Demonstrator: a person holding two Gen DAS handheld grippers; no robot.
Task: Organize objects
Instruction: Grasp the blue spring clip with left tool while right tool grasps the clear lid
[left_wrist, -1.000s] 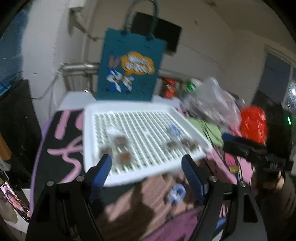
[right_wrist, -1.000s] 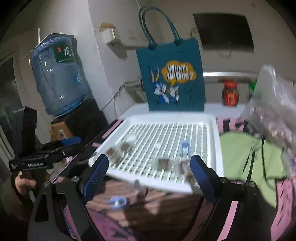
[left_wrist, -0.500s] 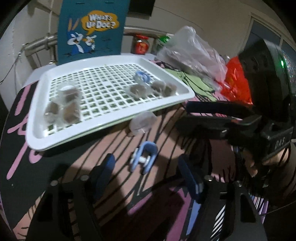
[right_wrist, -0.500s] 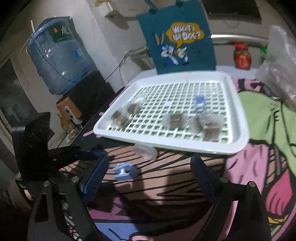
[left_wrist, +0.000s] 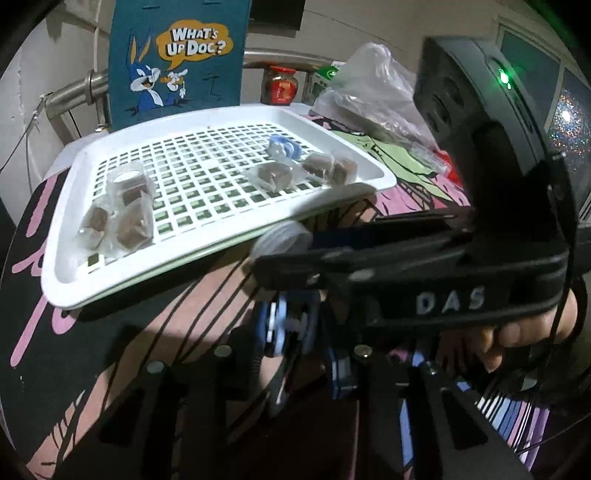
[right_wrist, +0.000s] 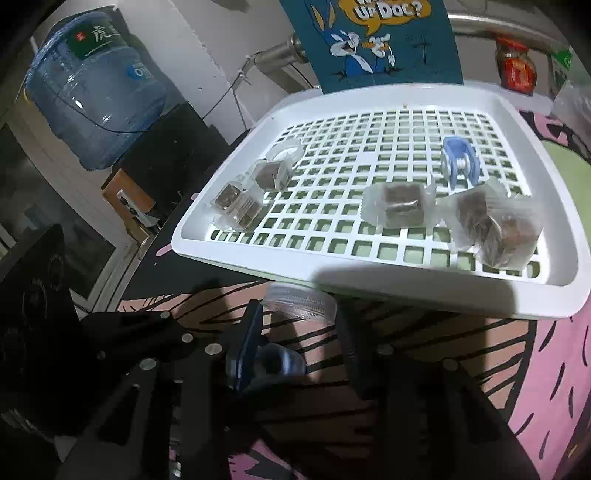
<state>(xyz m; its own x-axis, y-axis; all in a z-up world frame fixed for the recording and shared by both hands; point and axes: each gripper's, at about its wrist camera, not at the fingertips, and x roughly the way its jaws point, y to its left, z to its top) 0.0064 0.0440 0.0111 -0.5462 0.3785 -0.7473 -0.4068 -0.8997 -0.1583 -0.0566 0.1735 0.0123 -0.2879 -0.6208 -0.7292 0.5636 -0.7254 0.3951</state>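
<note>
A white slotted tray (left_wrist: 62, 280) (right_wrist: 406, 291) holds several clear-wrapped brown pieces (left_wrist: 129, 221) (right_wrist: 402, 206) and a blue clip (left_wrist: 282, 149) (right_wrist: 460, 164). In front of it, on the patterned cloth, my left gripper (left_wrist: 291, 343) (right_wrist: 273, 365) is shut on a second blue clip (left_wrist: 288, 325) (right_wrist: 280, 363). My right gripper (right_wrist: 300, 317) (left_wrist: 291, 251) crosses just above it. Its jaws are closing on a clear round cap (right_wrist: 301, 302) (left_wrist: 277, 236) at the tray's front rim, and the pads meet the cap's sides.
A teal cartoon bag (left_wrist: 177, 55) stands behind the tray. A blue water bottle (right_wrist: 92, 92) is at the far left. A plastic bag (left_wrist: 373, 85) and a red jar (left_wrist: 282, 86) are at the back right. A person's hand (left_wrist: 517, 332) holds the right gripper.
Both grippers came down to the cloth in front of the tray. The left one shut on the blue clip, and the right one's jaws narrowed around the clear cap.
</note>
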